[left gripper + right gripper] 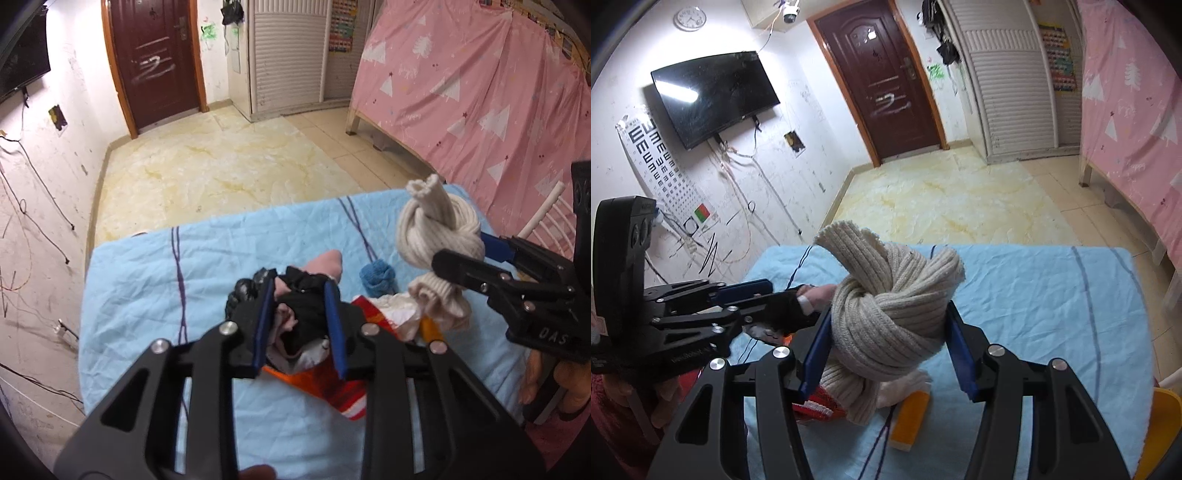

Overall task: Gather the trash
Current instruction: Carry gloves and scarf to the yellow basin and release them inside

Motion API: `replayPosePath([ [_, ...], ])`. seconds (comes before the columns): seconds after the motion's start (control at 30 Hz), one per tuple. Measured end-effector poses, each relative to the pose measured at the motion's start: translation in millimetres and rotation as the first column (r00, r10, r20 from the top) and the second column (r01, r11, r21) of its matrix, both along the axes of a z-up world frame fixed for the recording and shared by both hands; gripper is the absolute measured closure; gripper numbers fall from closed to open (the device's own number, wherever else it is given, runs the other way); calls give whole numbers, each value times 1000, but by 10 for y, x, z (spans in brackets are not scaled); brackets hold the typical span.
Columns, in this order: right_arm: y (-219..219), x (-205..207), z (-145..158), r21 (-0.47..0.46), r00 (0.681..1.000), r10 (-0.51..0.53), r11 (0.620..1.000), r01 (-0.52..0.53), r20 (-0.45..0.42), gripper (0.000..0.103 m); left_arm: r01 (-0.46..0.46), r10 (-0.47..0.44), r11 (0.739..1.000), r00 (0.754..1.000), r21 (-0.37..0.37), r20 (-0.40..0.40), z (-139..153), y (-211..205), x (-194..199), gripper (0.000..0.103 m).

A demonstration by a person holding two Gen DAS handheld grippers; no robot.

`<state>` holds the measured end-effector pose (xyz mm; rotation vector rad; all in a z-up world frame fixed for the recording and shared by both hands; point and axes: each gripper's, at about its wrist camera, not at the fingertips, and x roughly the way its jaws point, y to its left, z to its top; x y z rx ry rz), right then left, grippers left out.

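My left gripper (301, 288) is shut on a black and pink cloth bundle (306, 314), held just above the light blue tablecloth (147, 277). In the right wrist view the left gripper (786, 295) comes in from the left with the black bundle (786, 314) in its pads. My right gripper (889, 312) is shut on a cream knitted knot (886, 317), lifted off the cloth; its loose end hangs down. In the left wrist view that right gripper (461, 251) and the cream knot (436, 229) are at the right.
On the cloth lie a small blue fabric ball (376, 277), crumpled white paper (395, 314), a red and white striped fabric (332, 391) and an orange block (910, 417). A pink curtain (480, 92) hangs at the right. Something yellow (1160, 424) sits past the table's right edge.
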<state>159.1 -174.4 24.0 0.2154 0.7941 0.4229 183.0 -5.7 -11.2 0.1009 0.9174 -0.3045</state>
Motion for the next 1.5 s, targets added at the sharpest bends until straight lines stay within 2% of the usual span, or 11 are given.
replayPosePath([
  [0.3,-440,-187,107,32,997,-67,997,66,30,52,37,-35,999,997,-21,72,402,-252,-173,77],
  [0.67,-1343,-604,132,77,974,-216,975,211,67,51,136,-133,991,987,-19,94,510,-952,-375,77],
  [1.03,-2496,-1213,-48,111,910,-410,909,401,70,51,296,-294,955,953,-13,67,406,-1997,-617,77],
  [1.5,-3376,-1692,-434,158,857,-514,849,504,26,51,407,-407,914,914,6,-6,124,-3095,-820,77],
])
